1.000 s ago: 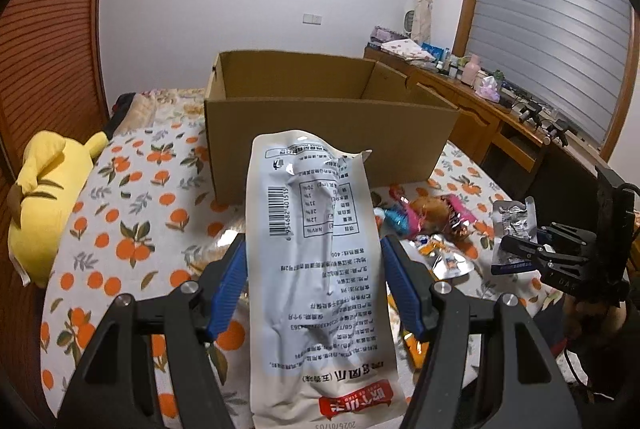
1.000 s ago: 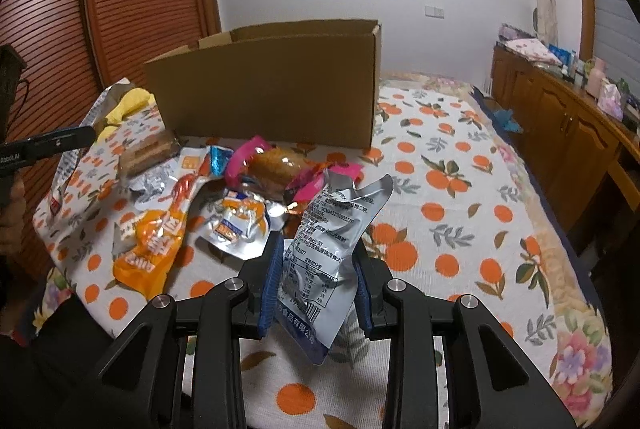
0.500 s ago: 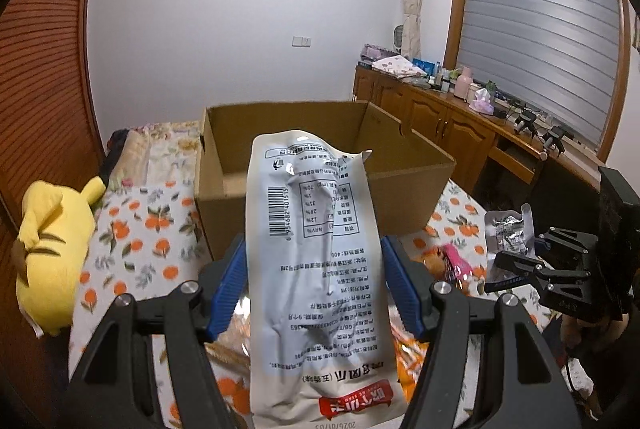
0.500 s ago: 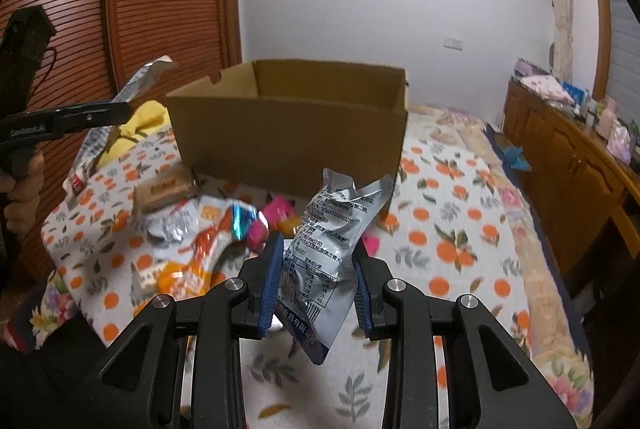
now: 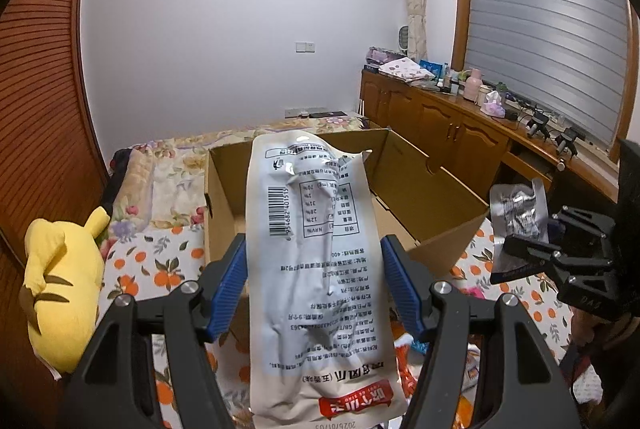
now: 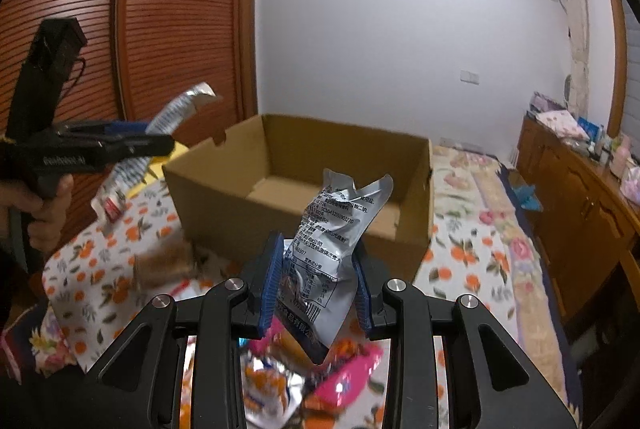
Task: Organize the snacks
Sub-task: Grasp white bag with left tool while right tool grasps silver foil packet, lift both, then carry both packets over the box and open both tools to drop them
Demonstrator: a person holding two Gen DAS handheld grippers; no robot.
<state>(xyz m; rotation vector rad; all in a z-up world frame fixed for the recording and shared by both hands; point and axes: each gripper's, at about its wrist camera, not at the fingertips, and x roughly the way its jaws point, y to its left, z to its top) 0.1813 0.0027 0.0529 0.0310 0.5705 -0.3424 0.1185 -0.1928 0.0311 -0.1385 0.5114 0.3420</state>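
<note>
Holding a long white snack pouch [image 5: 316, 269] in my left tongs [image 5: 314, 283], I have its barcode and printed back facing the camera and its red label at the lower end; the blue pads [image 5: 230, 283] press against both of its edges. The pouch stands up in front of the open cardboard box [image 5: 436, 205], whose brown floor shows bare behind it. My right tongs [image 6: 316, 283] pinch a smaller silvery packet [image 6: 332, 249] between their blue pads, the crumpled top of it rising toward the box's near wall [image 6: 224, 205]. Both tongs hang above the surface — neither pack touches the box.

Below the right tongs lies a loose heap of snacks [image 6: 320, 381] on the orange-patterned cloth [image 6: 452, 269], a pink wrapper and foil packs among them, blurred. The box sits on that same cloth, just beyond the heap. From the right wrist view my left hand [image 6: 44, 205] grips its black handle off to the left, the white pouch curling out past the tongs. A yellow plush toy [image 5: 60, 281] lies to the left of the box, apart from it.
</note>
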